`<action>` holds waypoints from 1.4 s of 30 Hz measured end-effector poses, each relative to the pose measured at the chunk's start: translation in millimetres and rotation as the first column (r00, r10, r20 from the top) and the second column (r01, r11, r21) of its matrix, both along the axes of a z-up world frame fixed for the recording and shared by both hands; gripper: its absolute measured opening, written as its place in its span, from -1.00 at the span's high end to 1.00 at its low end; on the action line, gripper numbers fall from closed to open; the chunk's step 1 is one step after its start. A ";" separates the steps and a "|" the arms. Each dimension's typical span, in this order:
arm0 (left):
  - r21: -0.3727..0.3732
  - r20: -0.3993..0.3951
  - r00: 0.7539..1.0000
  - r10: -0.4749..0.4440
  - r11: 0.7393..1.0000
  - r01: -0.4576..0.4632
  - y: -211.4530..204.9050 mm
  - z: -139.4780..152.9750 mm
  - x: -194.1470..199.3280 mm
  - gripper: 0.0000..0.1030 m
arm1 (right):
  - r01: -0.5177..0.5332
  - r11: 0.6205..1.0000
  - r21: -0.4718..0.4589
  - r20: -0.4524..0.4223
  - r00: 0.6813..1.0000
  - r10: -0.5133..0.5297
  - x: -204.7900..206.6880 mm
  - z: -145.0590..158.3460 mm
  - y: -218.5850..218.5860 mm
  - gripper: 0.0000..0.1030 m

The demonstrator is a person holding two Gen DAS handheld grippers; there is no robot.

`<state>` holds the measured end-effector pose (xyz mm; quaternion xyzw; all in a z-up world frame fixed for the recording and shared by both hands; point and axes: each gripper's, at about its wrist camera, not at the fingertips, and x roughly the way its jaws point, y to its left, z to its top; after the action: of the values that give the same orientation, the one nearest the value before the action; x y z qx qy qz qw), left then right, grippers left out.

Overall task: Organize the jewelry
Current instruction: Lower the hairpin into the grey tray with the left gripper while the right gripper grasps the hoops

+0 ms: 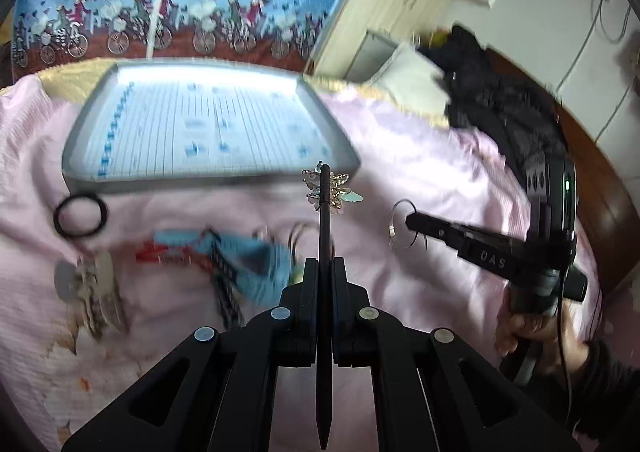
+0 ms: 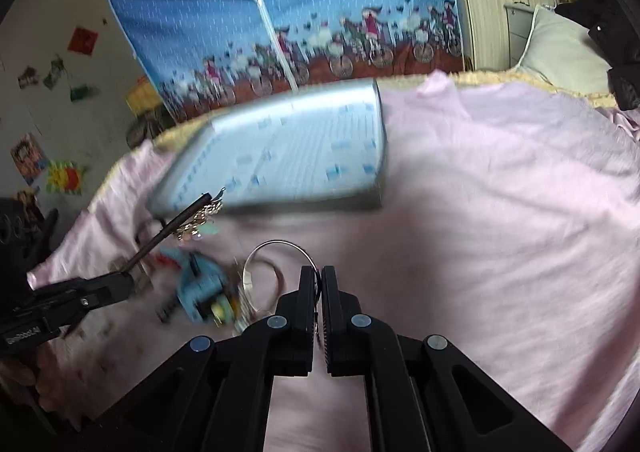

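Our left tool (image 1: 325, 264) clamps a black hair stick (image 1: 325, 236); our right tool (image 2: 319, 280) pinches a thin silver bangle (image 2: 276, 248).

The hair stick's ornamented tip of gold and pale green charms (image 1: 334, 190) hangs just in front of the grey tray (image 1: 76, 156), over the pink bedspread (image 1: 420, 156). In front of the tray lie a black hair tie (image 1: 80, 215), a blue fabric piece with a red strip (image 1: 248, 256), and a blurred pale hair clip (image 1: 96, 292). The bangle is held up beside that heap, right of the tray's near edge. A hand (image 1: 528, 332) grips the right tool's handle.
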<state>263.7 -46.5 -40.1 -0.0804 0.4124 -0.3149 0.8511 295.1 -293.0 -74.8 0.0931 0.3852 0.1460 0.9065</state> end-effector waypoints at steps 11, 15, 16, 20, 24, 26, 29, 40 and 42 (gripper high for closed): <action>-0.088 0.016 0.980 0.199 0.976 -0.197 18.2 15.6 86.9 0.94 | -0.068 0.997 0.037 0.073 0.995 0.065 66.6 15.8 20.9 0.92; -0.089 0.004 0.979 0.202 0.976 -0.201 26.3 6.0 101.6 0.94 | -0.081 0.996 0.022 -0.045 0.996 0.082 73.1 -3.5 18.5 0.92; -0.082 -0.001 0.980 0.199 0.977 -0.198 27.0 3.0 102.2 0.94 | -0.075 0.997 0.019 -0.086 0.993 0.076 76.1 -11.3 17.9 0.92; -0.079 -0.049 0.981 0.190 0.978 -0.193 28.6 -8.9 98.0 0.94 | -0.068 0.998 -0.004 -0.202 0.977 0.066 80.7 -38.9 19.9 0.67; -0.070 -0.069 0.982 0.178 0.981 -0.183 27.4 -12.4 88.9 0.94 | -0.097 0.995 -0.026 -0.212 0.973 0.090 83.4 -53.8 26.9 0.49; -0.060 -0.071 0.981 0.179 0.981 -0.183 26.9 -14.0 85.3 0.94 | -0.113 0.993 -0.037 -0.213 0.972 0.103 87.7 -60.1 32.4 0.49; -0.061 -0.089 0.978 0.191 0.979 -0.196 28.4 -16.7 84.4 0.94 | -0.139 0.989 -0.041 -0.216 0.968 0.127 92.6 -68.7 39.0 0.49; -0.087 -0.123 0.966 0.226 0.968 -0.237 38.8 -22.9 95.6 0.94 | -0.104 0.986 0.133 -0.182 0.975 0.127 102.8 -59.5 28.7 0.91; -0.089 -0.119 0.967 0.227 0.967 -0.238 40.3 -22.4 95.6 0.94 | -0.092 0.978 0.186 -0.150 0.981 0.121 101.3 -49.6 23.0 0.91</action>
<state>359.3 -6.2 -62.4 -0.1887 0.4288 -0.2287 0.8534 396.4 -270.0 -124.4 0.1644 0.4467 0.2205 0.8514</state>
